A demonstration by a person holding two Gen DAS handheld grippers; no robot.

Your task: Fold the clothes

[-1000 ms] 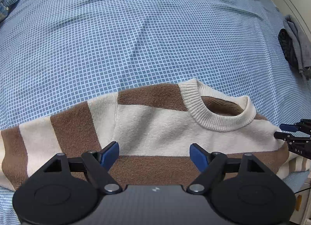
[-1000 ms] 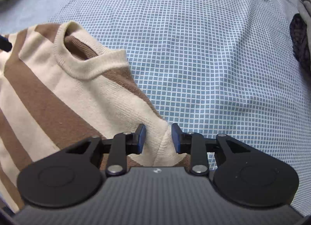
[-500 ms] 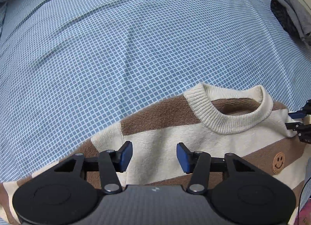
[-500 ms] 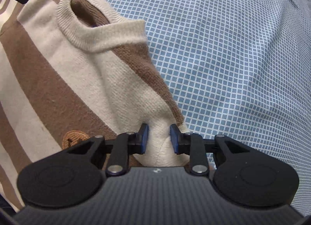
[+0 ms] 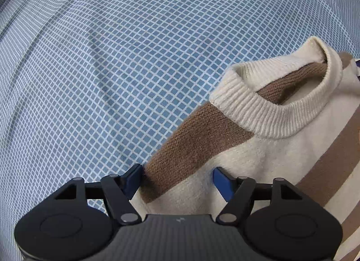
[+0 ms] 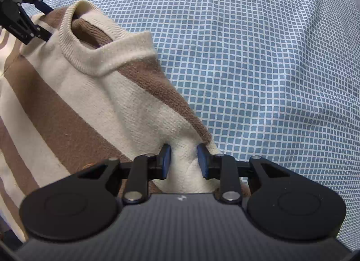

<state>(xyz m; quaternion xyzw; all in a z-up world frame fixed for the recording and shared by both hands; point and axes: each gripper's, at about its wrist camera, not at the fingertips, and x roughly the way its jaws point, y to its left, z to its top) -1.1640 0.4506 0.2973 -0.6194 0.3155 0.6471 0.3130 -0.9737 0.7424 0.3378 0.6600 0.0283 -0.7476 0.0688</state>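
- The bed (image 5: pixel 126 62) is covered by a blue sheet printed with a fine white grid; the cloth is smooth, with a few long soft creases.
- The sweater (image 6: pixel 74 103) is spread over the near part of the bed, a thick fuzzy knit in broad cream and brown stripes, its front turned upward.
- The step in hand is judged to be the gripping of both shoulders, so that the sweater can be lifted or carried over for the first fold.
- The collar (image 5: pixel 267 116) is a ribbed cream band standing open in a round loop, with brown knit seen inside it.
- The left hand-held gripper (image 5: pixel 177 178) is spread wide around the brown and cream shoulder edge, which lies between its blue pads without being squeezed.
- The right hand-held gripper (image 6: pixel 183 158) is pinching a raised fold of cream knit at the other shoulder, with puckers running into the pads.
- The next move is judged to call for closing of the left jaws on the knit, then an even pull by both, since the soft knit would stretch or sag under a lopsided one.
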